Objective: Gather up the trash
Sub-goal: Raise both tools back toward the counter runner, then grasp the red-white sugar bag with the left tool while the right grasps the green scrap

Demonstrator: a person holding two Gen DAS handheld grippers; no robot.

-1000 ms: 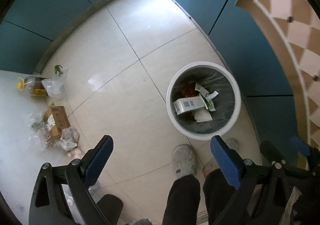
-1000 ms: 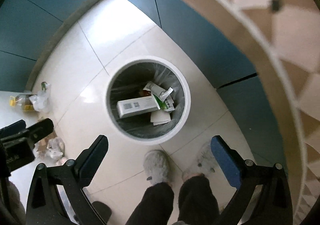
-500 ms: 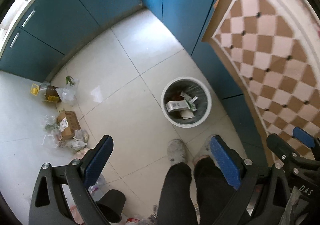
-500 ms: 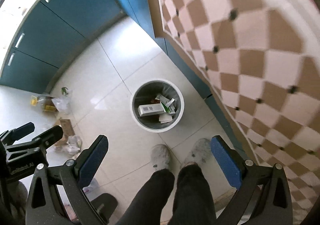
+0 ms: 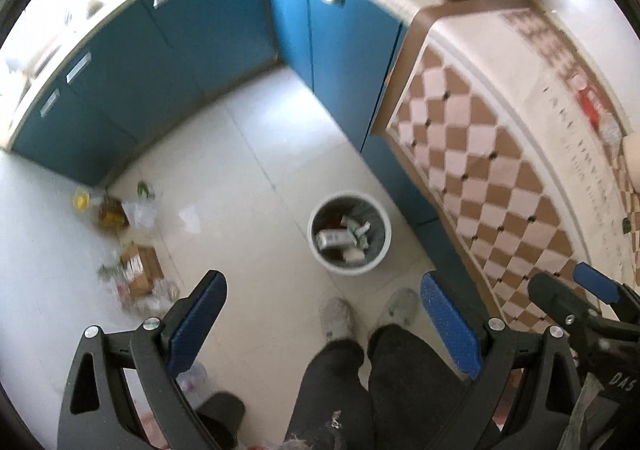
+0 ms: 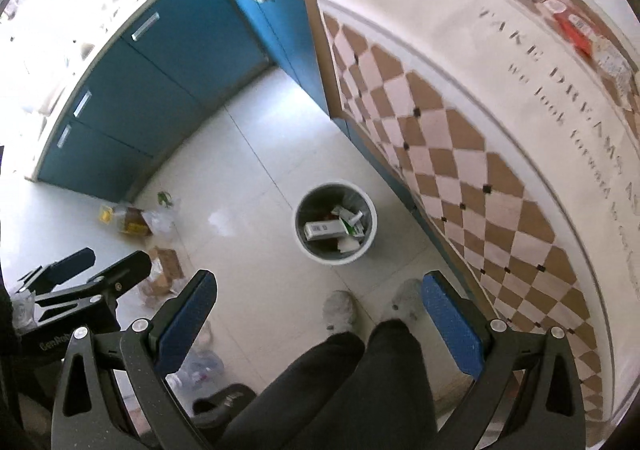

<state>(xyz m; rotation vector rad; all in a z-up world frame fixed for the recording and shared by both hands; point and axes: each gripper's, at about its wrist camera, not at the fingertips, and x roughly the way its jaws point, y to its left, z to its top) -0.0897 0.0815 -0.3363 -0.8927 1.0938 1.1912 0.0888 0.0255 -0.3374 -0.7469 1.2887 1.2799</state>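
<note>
A white round trash bin (image 5: 349, 234) stands on the floor with cartons and paper inside; it also shows in the right wrist view (image 6: 336, 228). My left gripper (image 5: 322, 310) is open and empty, high above the floor. My right gripper (image 6: 316, 306) is open and empty at about the same height. Red and white wrappers (image 6: 576, 28) lie on the checkered tablecloth (image 6: 480, 154) at the upper right. Loose trash lies on the floor at the left: a cardboard box (image 5: 140, 270), plastic bags (image 5: 140, 210) and an oil bottle (image 5: 108, 212).
Blue cabinets (image 5: 192, 62) run along the back and right under a counter. The clothed table edge (image 5: 460, 154) overhangs the bin's right. The person's legs and slippers (image 5: 336, 316) stand just in front of the bin. A dark object (image 5: 220, 410) sits low left.
Both grippers have risen well away from the bin, which now looks small. The countertop and tablecloth top have come into view. Both stay open and empty.
</note>
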